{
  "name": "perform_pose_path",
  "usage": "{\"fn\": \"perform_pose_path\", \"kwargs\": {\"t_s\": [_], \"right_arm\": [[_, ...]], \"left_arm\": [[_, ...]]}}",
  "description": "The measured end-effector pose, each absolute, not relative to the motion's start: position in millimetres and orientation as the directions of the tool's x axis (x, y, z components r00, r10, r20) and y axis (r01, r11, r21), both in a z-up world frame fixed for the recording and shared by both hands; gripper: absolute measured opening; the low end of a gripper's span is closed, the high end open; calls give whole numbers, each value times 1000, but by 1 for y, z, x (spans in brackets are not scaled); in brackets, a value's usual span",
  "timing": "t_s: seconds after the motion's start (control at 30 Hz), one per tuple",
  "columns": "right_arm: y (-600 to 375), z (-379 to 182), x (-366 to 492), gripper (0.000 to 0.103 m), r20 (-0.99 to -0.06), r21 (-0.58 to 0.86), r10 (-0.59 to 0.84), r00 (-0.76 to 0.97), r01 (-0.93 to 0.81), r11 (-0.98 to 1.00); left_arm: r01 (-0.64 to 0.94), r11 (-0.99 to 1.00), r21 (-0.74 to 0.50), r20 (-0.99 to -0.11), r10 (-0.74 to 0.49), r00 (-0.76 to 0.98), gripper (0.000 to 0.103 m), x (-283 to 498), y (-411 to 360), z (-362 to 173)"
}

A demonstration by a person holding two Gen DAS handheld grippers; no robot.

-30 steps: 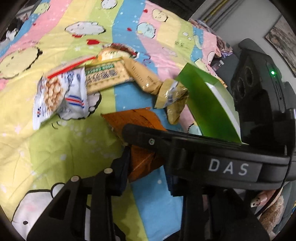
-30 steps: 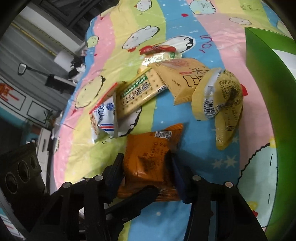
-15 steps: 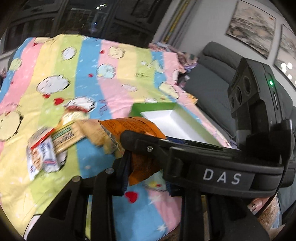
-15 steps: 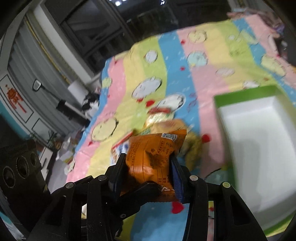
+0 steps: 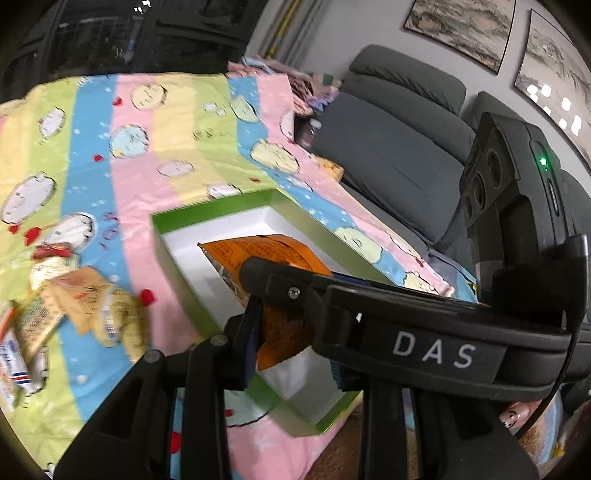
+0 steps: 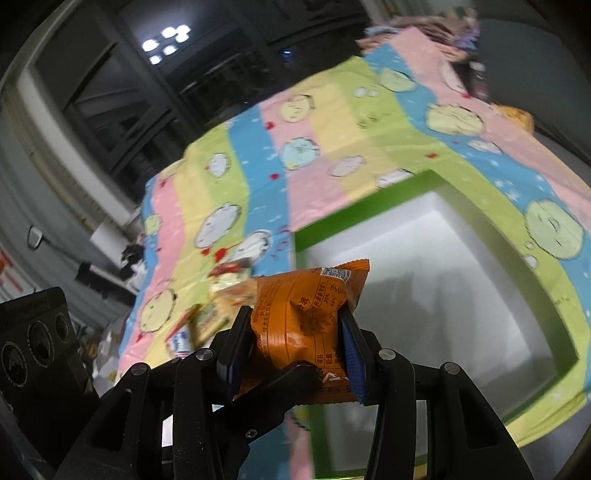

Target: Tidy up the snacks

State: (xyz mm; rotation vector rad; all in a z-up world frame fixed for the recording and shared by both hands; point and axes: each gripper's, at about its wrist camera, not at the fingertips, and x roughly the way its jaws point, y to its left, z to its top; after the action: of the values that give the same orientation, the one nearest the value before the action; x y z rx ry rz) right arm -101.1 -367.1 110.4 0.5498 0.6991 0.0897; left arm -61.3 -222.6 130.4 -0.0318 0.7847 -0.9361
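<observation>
One orange snack pkt point(image 6: 306, 325) is clamped in the right gripper point(image 6: 295, 343), above the green box point(image 6: 543, 310). Left gripper point(image 5: 291, 339): its own fingers mostly hidden, can't tell open or closed.

- Grey sofa point(image 5: 399, 147) at right of the left wrist view.
- Framed paintings point(image 5: 461, 29) on the grey wall, upper right.
- Dark windows point(image 6: 207, 74) across the top, ceiling lights reflected.

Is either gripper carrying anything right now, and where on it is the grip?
The right gripper is shut on the orange snack packet, fingers pinching its two opposite side faces around mid-body. The left gripper's state cannot be told.
</observation>
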Motion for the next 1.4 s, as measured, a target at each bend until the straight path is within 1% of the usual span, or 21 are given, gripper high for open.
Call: {"fn": "perform_pose_path", "kwargs": {"t_s": [0.13, 0.27, 0.4, 0.47, 0.5, 0.53, 0.6, 0.67, 0.7, 0.73, 0.77, 0.8, 0.83, 1.0, 1.1, 1.2, 1.3, 1.4], "right_arm": [[-385, 95, -95, 48, -635, 511, 242, 734, 163, 844], [-399, 76, -89, 48, -674, 520, 256, 693, 199, 831], [-400, 66, -84, 49, -712, 514, 261, 652, 230, 826], [-399, 68, -85, 52, -720, 490, 229, 655, 246, 836], [-398, 71, -87, 57, -724, 466, 195, 662, 260, 846], [-397, 74, -89, 63, -723, 452, 173, 668, 268, 851], [-395, 81, -93, 67, -709, 438, 148, 690, 266, 859], [-393, 86, -95, 67, -700, 435, 144, 699, 258, 863], [-392, 88, -96, 69, -695, 434, 141, 705, 256, 864], [-390, 91, -97, 74, -683, 436, 139, 717, 248, 865], [-387, 94, -98, 75, -675, 433, 133, 726, 243, 868], [-384, 96, -98, 75, -673, 425, 126, 729, 242, 872], [-380, 98, -99, 75, -673, 414, 115, 730, 243, 877], [-358, 110, -99, 76, -654, 370, 88, 752, 216, 904], [-344, 116, -99, 81, -630, 361, 94, 771, 183, 915], [-327, 118, -96, 84, -613, 366, 129, 780, 136, 921], [-305, 118, -87, 84, -613, 377, 176, 771, 89, 922], [-276, 116, -63, 84, -641, 407, 266, 720, 25, 913]], "left_arm": [[700, 604, -381, -626, -726, 286, 31, -55, -243, 115], [675, 618, -404, -662, -707, 250, 31, -51, -253, 101], [656, 643, -396, -701, -673, 236, 35, -49, -257, 93], [652, 658, -376, -709, -658, 255, 37, -52, -254, 97], [652, 658, -376, -696, -666, 270, 43, -54, -250, 101], [653, 656, -378, -683, -674, 281, 52, -55, -244, 105], [650, 661, -374, -670, -678, 304, 60, -57, -233, 113], [639, 674, -372, -660, -676, 328, 63, -58, -219, 119], [633, 677, -377, -656, -677, 334, 69, -58, -213, 121], [618, 687, -383, -649, -676, 350, 75, -57, -203, 123], [602, 701, -382, -644, -670, 370, 79, -57, -194, 125], [579, 724, -375, -638, -655, 405, 85, -56, -183, 126], [554, 748, -364, -635, -635, 440, 88, -55, -171, 127], [420, 850, -318, -651, -518, 555, 90, -45, -111, 123], [337, 885, -322, -650, -465, 601, 93, -38, -72, 116], [270, 912, -309, -660, -409, 630, 94, -27, -34, 100], [174, 932, -319, -678, -353, 644, 94, -15, 2, 78], [92, 936, -339, -697, -316, 644, 94, -6, 25, 65]]}}
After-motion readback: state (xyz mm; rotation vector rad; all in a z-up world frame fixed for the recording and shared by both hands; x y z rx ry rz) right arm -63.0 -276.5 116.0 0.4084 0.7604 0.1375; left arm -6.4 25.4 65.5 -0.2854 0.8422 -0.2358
